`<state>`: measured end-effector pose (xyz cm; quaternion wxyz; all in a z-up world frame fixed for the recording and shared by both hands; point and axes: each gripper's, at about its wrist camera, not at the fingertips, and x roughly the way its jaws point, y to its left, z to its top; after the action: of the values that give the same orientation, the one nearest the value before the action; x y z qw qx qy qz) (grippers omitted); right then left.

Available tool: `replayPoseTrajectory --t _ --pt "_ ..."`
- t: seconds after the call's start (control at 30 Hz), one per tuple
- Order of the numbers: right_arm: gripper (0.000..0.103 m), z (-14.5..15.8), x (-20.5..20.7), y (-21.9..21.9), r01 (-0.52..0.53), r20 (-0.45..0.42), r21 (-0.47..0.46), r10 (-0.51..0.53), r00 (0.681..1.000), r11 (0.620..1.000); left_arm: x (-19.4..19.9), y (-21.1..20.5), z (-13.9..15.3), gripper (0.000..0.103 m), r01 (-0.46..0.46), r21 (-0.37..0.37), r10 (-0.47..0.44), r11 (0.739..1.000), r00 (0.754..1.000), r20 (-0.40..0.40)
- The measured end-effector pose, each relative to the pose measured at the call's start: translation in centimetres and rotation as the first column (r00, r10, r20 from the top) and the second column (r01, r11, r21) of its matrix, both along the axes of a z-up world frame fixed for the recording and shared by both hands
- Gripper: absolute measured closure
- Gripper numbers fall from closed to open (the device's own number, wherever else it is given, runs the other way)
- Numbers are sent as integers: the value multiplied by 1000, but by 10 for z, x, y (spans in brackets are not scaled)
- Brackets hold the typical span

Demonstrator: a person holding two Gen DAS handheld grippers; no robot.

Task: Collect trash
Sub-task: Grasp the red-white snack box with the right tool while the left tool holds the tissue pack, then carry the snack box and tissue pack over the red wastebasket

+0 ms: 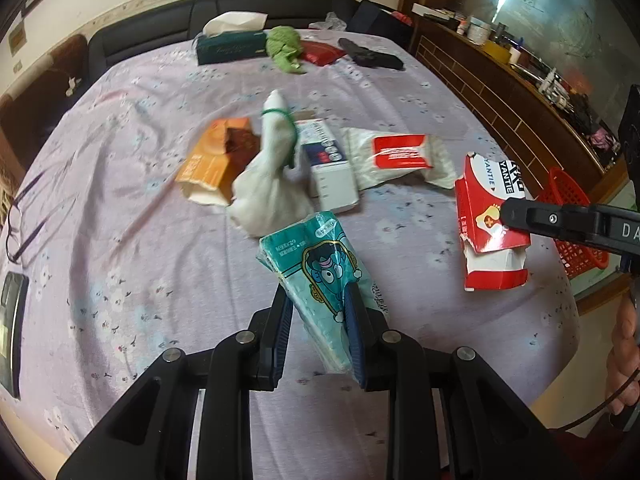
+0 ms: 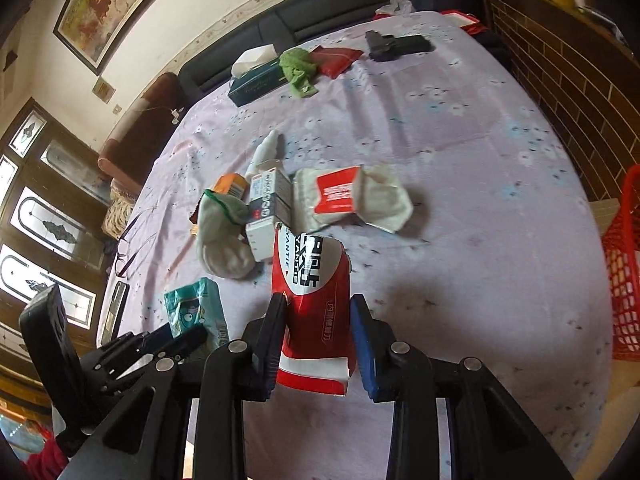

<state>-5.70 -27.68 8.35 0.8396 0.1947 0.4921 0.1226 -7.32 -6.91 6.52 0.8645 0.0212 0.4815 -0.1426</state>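
My left gripper (image 1: 318,300) is shut on a teal cartoon tissue pack (image 1: 316,256) and holds it above the table; the pack also shows in the right wrist view (image 2: 196,312). My right gripper (image 2: 318,306) is shut on a torn red and white carton (image 2: 312,280), lifted off the cloth; the carton also shows in the left wrist view (image 1: 490,220). On the table lie an orange box (image 1: 214,158), a white sock with a green band (image 1: 268,172), a white and blue box (image 1: 328,164) and a white wrapper with a red label (image 1: 400,156).
A red mesh basket (image 2: 624,264) stands off the table's right edge, also in the left wrist view (image 1: 572,220). At the far end lie a tissue box (image 1: 230,42), a green cloth (image 1: 284,46), a red pouch (image 1: 322,52) and a black object (image 1: 370,54). Glasses (image 1: 20,220) lie at the left.
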Motion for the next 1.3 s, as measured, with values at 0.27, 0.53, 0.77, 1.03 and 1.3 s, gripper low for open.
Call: replayPoseTrajectory --t 0.27,0.53,0.77,1.03,1.3 --pt "69 8 -18 -27 33 22 -7 -33 999 999 -5 -27 11 78 34 32 -35 999 999 40" --pt "69 14 -33 -46 59 39 -14 -58 998 998 -8 -47 18 78 58 60 -62 996 996 64" --pt "68 20 -40 -59 76 55 -13 -76 996 997 -8 -63 21 78 79 75 -84 994 994 72" --pt "69 21 -43 -75 97 58 -9 -97 994 995 -4 -79 22 78 103 89 -109 991 991 73" --pt "68 21 -47 -89 119 59 -5 -119 991 993 -1 -93 21 78 127 97 -134 987 989 70"
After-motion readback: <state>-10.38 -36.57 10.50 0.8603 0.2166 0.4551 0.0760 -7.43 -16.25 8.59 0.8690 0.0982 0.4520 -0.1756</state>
